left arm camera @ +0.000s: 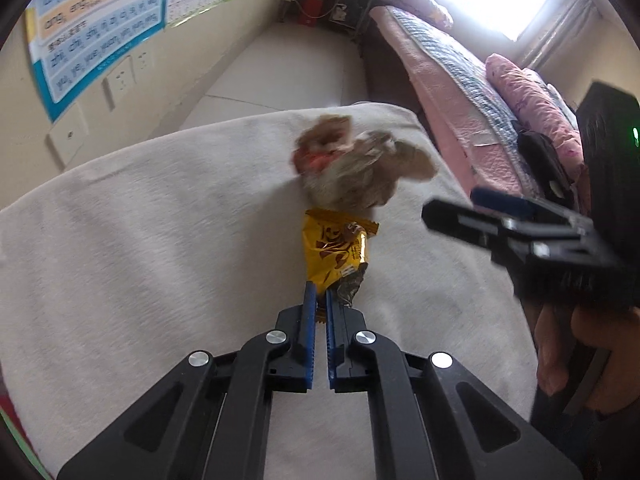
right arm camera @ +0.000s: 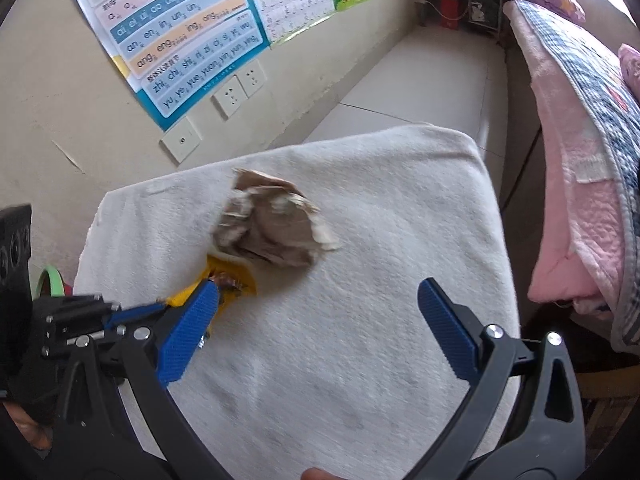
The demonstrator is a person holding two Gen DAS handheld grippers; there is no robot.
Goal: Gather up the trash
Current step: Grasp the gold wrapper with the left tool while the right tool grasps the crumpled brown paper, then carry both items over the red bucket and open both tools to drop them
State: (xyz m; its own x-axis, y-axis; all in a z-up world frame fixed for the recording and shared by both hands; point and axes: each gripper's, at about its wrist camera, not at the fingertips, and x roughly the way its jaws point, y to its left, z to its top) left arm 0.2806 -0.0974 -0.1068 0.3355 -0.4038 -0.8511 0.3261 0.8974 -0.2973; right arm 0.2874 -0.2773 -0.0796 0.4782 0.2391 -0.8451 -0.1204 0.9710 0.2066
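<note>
My left gripper [left arm camera: 320, 300] pinching yellow wrapper [left arm camera: 336, 252] by 1 corner, just beside crumpled brown paper [right arm camera: 272, 236] on white towel [right arm camera: 360, 320]. My right gripper [right arm camera: 320, 332] spread wide, empty. Risk: thin corner grip, wrapper may slip; blurry paper may get knocked.

We see our left gripper [left arm camera: 320, 304] bottom centre of the left wrist view, blue pads nearly together, pinched on a thin item. In the right wrist view it enters from lower left. Our right gripper [right arm camera: 320, 320] sits low in its own view, blue fingers [right arm camera: 448, 328] spread wide, nothing between them. Right hand [left arm camera: 580, 352] shows at the left view's right edge.
</note>
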